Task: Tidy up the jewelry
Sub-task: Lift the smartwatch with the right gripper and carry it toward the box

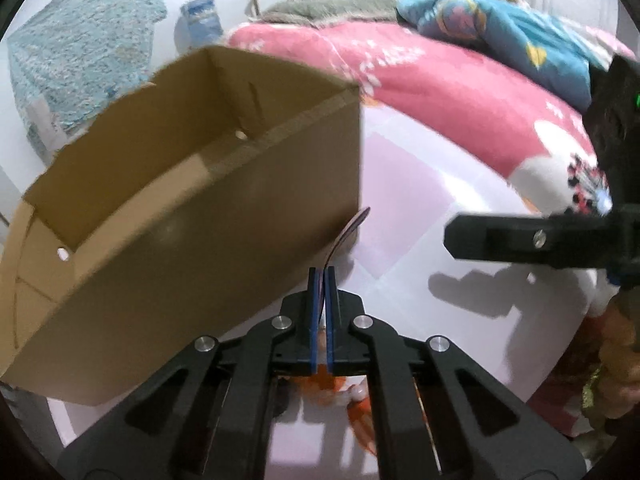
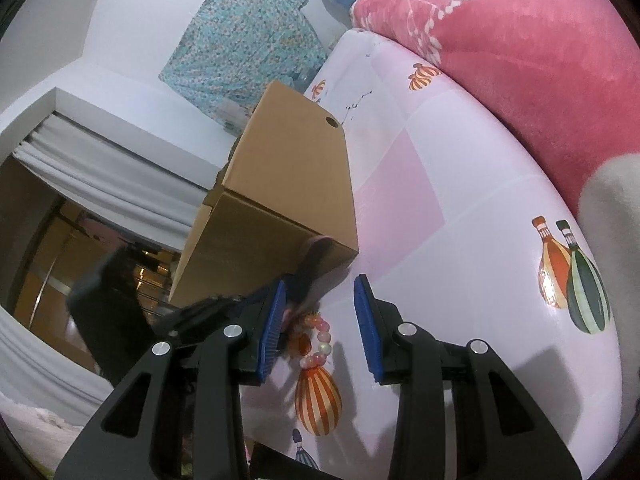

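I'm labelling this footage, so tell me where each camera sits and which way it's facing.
Left wrist: on the left gripper, shut, looking down at the cardboard box on the bed sheet; the right gripper shows.
Right wrist: on the right gripper, open, above a bead bracelet.
Shared: box, sheet, pink blanket.

A home bedroom: pink blanket (image 1: 420,92) (floral) on a bed (image 2: 460,240)

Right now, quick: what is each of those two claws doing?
Left gripper: shut on a thin dark strap.
Right gripper: open, holding nothing; a beaded bracelet lies under its gap.
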Motion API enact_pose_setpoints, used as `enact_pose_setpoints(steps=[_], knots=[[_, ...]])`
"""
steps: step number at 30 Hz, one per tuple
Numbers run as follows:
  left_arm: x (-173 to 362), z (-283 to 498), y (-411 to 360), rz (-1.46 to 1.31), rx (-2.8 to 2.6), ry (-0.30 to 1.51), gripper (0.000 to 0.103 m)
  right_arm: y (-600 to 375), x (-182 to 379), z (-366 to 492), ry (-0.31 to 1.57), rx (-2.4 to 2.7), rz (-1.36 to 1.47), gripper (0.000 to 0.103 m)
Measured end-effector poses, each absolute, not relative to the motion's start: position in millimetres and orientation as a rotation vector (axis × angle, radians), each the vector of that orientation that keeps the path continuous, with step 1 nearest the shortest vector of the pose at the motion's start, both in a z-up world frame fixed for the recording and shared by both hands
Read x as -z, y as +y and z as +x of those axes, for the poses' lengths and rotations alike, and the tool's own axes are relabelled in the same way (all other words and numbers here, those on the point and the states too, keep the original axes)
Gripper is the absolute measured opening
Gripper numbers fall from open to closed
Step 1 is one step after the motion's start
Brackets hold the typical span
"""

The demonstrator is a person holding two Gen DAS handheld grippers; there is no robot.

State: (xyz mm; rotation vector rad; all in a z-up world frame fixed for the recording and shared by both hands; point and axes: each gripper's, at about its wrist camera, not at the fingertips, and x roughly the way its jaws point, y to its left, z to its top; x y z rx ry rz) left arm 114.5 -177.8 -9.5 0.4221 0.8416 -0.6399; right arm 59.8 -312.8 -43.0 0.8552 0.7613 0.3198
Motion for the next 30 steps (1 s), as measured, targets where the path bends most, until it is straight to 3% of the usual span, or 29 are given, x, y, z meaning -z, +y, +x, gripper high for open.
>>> enact_pose_setpoints(steps=[4, 14, 30], knots=[[-21.5, 110.6, -145.1, 0.322, 0.635, 0.786, 0.002, -302.6, 35.6, 56.5, 0.754, -0.327, 0.8, 0.036], [-79.4, 114.6, -77.8, 0.084, 0.636, 0.698, 0.002, -231.6, 20.7, 66.0, 0.761, -0.507, 0.67, 0.057], [-140.9, 103.3, -61.7, -0.035, 0.71, 0.593, 0.002, -161.0, -4.6, 94.7, 0.734, -0.455, 0.509, 0.058]])
